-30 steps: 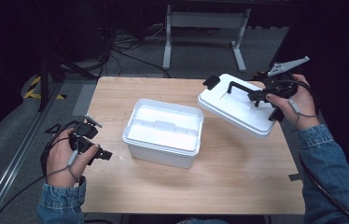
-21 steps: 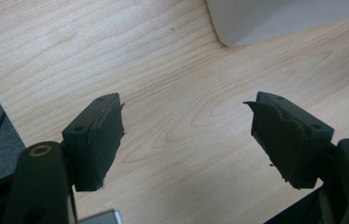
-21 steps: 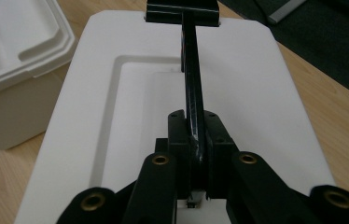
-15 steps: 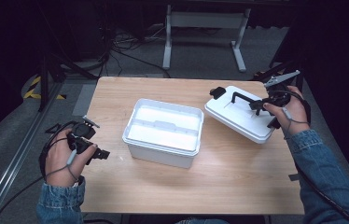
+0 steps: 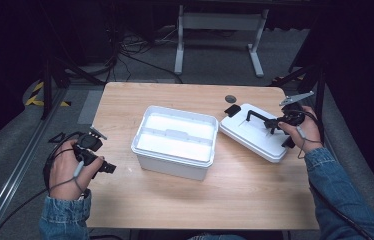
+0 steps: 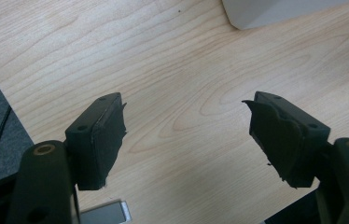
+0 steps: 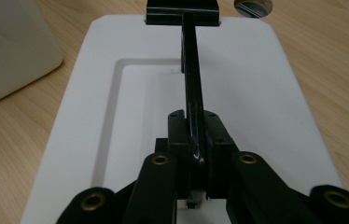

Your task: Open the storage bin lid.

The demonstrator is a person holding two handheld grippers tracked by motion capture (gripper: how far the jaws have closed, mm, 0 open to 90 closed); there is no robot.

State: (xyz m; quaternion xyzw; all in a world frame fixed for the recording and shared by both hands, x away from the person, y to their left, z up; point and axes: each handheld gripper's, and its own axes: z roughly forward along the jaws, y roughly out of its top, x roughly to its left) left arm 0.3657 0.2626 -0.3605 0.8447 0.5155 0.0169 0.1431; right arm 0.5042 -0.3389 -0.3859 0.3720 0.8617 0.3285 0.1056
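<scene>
Your right gripper point(image 7: 196, 154) was pinched tight on the black handle point(image 7: 190, 79) of the white lid point(image 5: 255, 132), which lay on the table point(image 5: 255, 200) just to the right of the open white box point(image 5: 175, 140), near the right edge. Whether the lid rested fully flat or was a touch raised at your end was hard to tell from the high view. It looked like a light, stiff moulded plastic piece with a smooth, rather slippery top, so the thin rigid handle was the sensible place to hold it; gripped near one end, though, the lid would likely want to swing or tilt. Your left gripper point(image 6: 186, 135) hung with its jaws spread wide and nothing between them, over bare wood at the left of the table, well apart from the box. The box stood uncovered, and its inside appeared empty, showing only pale plastic.
</scene>
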